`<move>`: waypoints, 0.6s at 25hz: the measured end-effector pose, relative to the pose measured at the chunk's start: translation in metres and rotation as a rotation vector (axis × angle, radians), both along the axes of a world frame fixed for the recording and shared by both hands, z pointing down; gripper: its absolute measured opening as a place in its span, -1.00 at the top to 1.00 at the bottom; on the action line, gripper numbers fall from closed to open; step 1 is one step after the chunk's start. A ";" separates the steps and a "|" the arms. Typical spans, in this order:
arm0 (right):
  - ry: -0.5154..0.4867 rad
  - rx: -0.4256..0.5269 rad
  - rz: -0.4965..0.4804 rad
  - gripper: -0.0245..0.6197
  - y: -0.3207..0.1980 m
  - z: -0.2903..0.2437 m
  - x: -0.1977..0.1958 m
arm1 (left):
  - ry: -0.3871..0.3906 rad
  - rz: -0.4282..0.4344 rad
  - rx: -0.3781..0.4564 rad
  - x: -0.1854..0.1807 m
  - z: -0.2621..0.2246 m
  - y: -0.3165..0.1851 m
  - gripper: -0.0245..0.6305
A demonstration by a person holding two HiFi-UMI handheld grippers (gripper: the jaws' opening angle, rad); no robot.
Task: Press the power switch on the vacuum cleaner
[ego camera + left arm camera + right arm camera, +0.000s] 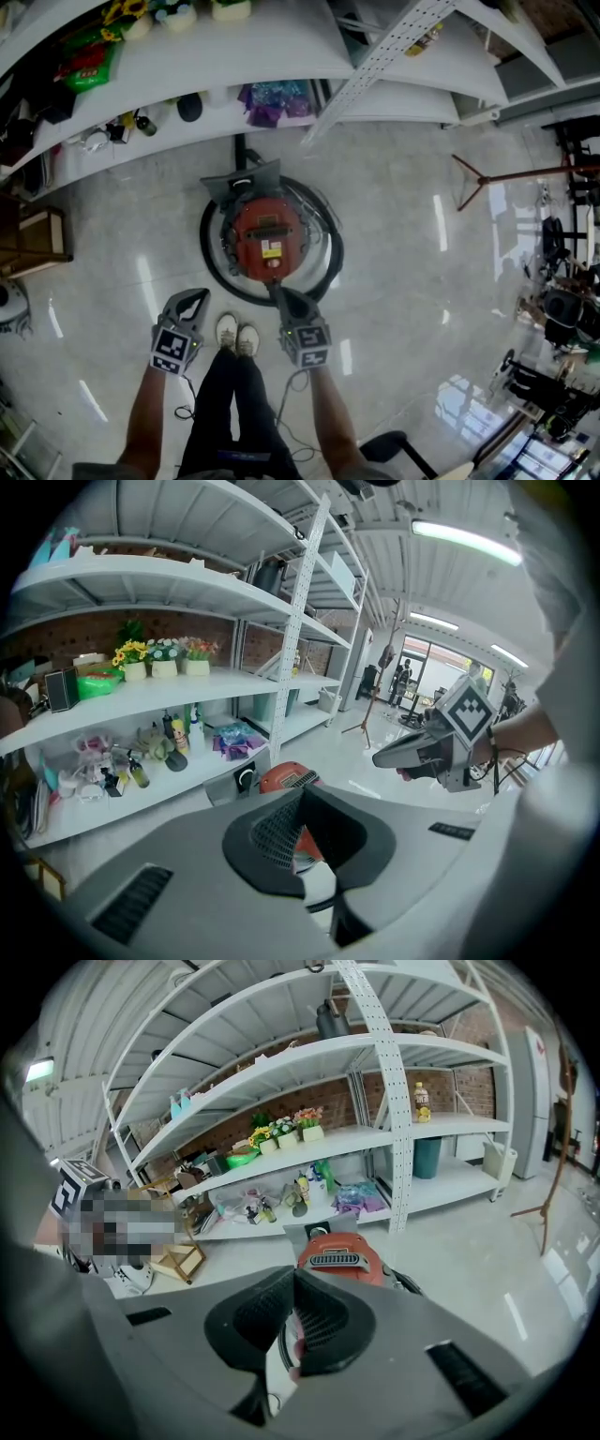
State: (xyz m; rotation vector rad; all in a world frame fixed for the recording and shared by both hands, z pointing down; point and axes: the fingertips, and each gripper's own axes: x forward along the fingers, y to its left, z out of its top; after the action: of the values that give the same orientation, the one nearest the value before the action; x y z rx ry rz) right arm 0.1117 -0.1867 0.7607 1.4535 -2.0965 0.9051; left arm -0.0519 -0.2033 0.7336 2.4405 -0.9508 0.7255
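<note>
A person wears black trousers and white shoes. The left gripper and right gripper are grey with black ribbed pads, black-and-white marker cubes and thin dark cables.

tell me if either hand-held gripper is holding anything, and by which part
Nothing is held. The left hand-held gripper and right hand-held gripper both show jaws together with nothing between; the red vacuum cleaner sits ungripped ahead of them.

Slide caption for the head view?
Left gripper and right gripper, both shut, by a red vacuum cleaner on the floor.
</note>
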 end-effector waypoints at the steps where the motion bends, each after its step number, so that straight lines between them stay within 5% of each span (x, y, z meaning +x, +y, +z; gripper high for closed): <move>1: 0.001 -0.002 0.001 0.89 -0.002 0.003 0.000 | 0.001 0.002 -0.003 0.000 0.003 -0.001 0.90; 15: 0.006 -0.052 -0.010 0.89 -0.019 0.070 -0.003 | 0.017 0.013 -0.014 0.000 0.029 0.003 0.90</move>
State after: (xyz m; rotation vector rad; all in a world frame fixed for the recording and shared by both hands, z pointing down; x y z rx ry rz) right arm 0.1087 -0.2060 0.8307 1.4168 -2.0588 0.9429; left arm -0.0523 -0.2004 0.7628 2.4396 -0.9212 0.7128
